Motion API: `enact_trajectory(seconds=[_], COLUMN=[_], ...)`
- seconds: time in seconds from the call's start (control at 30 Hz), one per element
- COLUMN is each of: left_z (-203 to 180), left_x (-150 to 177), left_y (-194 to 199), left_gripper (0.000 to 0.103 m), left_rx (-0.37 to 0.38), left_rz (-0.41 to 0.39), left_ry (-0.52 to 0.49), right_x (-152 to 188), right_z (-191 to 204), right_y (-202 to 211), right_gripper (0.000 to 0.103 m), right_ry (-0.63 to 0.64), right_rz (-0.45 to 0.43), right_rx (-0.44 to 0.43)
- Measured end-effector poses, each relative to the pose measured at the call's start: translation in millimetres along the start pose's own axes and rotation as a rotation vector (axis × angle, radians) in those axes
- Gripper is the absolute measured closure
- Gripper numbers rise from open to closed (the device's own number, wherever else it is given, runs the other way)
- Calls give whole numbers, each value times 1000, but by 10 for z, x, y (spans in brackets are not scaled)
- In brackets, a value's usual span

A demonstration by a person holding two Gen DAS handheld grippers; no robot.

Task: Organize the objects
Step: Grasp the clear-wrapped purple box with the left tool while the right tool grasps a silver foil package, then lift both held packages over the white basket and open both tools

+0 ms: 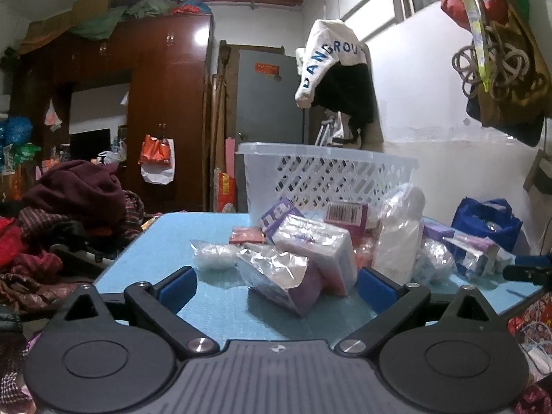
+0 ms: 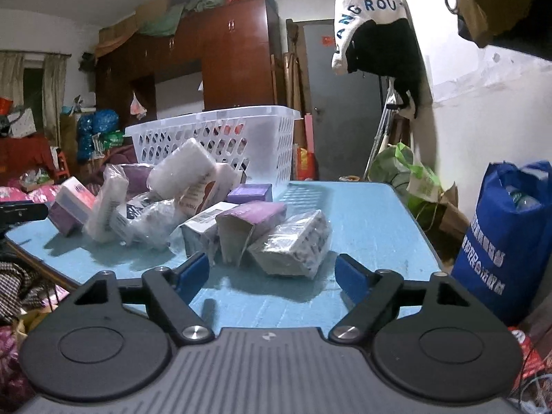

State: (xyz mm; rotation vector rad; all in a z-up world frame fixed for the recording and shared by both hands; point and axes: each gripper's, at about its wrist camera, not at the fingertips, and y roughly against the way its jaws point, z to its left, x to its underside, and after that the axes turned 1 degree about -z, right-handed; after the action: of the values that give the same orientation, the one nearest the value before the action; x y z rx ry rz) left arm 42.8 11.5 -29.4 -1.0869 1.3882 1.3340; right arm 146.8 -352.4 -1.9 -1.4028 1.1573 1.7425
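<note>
Item: heap of wrapped packets and small boxes on the blue surface, lying just in front of the white lattice basket, which stands at the far edge. Left gripper: fingers spread wide and empty, a foil-wrapped purple packet lying between them on the basket side but untouched; right gripper: fingers parted and empty, the clear-wrapped block and an open-ended purple carton just ahead towards the basket. Handling, as a judgement: take one packet per gripper, centre it between the pads before closing, grip the firm body rather than loose film, then lift over the basket rim.
</note>
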Motion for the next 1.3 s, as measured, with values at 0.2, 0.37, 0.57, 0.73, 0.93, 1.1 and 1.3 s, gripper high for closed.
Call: enact_trajectory(seconds=[0.2,0.37,0.57,0.73,0.93,1.1,1.3], left_z=[-24,-12,13,105,194,176,180], left_x=[36,35,99,67,108,103,120], left_y=[-135,-337,-374,-289,-367,-420,-441], left_gripper=[3,10,37,37,37,26,21], left_rx=[4,-4,39,20,-5,-17,-14], left_rz=[1,31,49,24,44,42,33], left_ry=[-31,-37,-24,-17,-17,-25,-35], right_x=[-6,13,17,22,-20,-79,-59], right_z=[40,56,32,-2,32,93,81], right_y=[-58,-140,-91,-29,-95,-242,-237], right_gripper=[27,36,62,72,43,32,39], right_ry=[25,40,34,15,23,58,35], right_rz=[12,28,21,22,10,3,1], right_rx=[7,16,13,17,38,50,36])
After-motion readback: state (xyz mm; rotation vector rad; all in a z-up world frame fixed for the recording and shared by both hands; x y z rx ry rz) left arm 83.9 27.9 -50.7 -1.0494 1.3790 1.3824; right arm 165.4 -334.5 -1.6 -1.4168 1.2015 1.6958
